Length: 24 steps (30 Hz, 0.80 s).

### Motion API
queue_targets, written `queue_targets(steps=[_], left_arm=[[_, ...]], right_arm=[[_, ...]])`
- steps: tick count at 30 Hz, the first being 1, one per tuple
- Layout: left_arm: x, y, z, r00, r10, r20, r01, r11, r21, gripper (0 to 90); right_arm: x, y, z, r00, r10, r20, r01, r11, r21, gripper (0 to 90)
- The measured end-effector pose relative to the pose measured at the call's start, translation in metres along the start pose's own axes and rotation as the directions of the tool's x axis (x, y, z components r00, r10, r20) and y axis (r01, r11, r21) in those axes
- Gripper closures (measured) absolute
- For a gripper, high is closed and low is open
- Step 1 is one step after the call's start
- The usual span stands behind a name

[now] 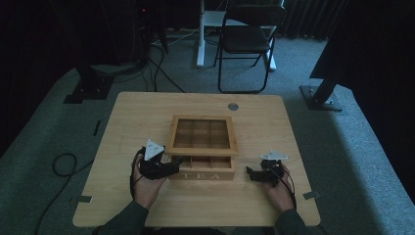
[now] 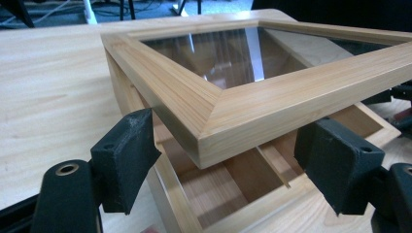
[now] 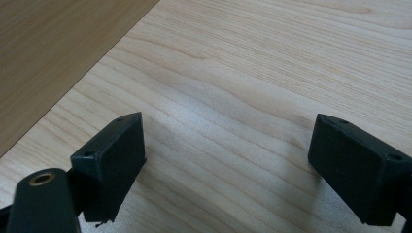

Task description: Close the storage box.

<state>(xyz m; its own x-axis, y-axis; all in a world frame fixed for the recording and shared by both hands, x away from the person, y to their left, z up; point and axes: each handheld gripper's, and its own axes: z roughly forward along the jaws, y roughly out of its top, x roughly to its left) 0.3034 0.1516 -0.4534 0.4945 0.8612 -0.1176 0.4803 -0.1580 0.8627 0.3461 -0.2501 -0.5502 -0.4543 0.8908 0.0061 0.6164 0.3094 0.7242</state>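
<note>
Tongs on the left (image 1: 172, 166) are sitting at the front left corner of the light wooden tea box (image 1: 201, 169) marked "TEA", jaws wide, straddling the corner of its glass-paned wooden lid (image 1: 201, 135) without pinching it. From the left gripper view, those left tongs (image 2: 233, 165) are flanking the lid's corner (image 2: 209, 119), which is hovering raised above the box's open wooden compartments (image 2: 228, 187). Right tongs (image 1: 250, 174) are resting just beside the box's right end, clear of it, jaws wide and holding nothing.

Whether the lid is touching either left jaw is hard to make out. What lies inside the compartments is too dim to tell from above, and the room beyond the pale wooden surface (image 1: 132, 117) is nearly dark.

Looking along the right tongs (image 3: 228, 165), bare surface (image 3: 252, 73) is showing between the jaws, with a darker wooden face (image 3: 53, 53) at the upper left.
</note>
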Motion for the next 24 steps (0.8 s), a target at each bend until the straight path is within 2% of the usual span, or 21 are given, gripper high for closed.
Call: queue_targets(steps=[7,10,24], left_arm=[[-0.002,-0.013,0.003,1.0,0.0,-0.005,0.0,0.9998,0.022,23.3],[-0.004,-0.017,0.004,0.9997,0.017,-0.02,-0.016,0.9995,0.028,23.3],[-0.005,-0.027,0.004,0.9987,0.037,-0.034,-0.035,0.9981,0.051,23.2]], right_arm=[[0.0,0.0,0.0,1.0,-0.001,0.0,0.001,1.0,0.001,13.0],[0.0,0.0,0.0,1.0,-0.001,0.0,0.001,1.0,0.001,13.0],[0.0,0.0,0.0,1.0,-0.001,0.0,0.001,1.0,0.0,13.0]])
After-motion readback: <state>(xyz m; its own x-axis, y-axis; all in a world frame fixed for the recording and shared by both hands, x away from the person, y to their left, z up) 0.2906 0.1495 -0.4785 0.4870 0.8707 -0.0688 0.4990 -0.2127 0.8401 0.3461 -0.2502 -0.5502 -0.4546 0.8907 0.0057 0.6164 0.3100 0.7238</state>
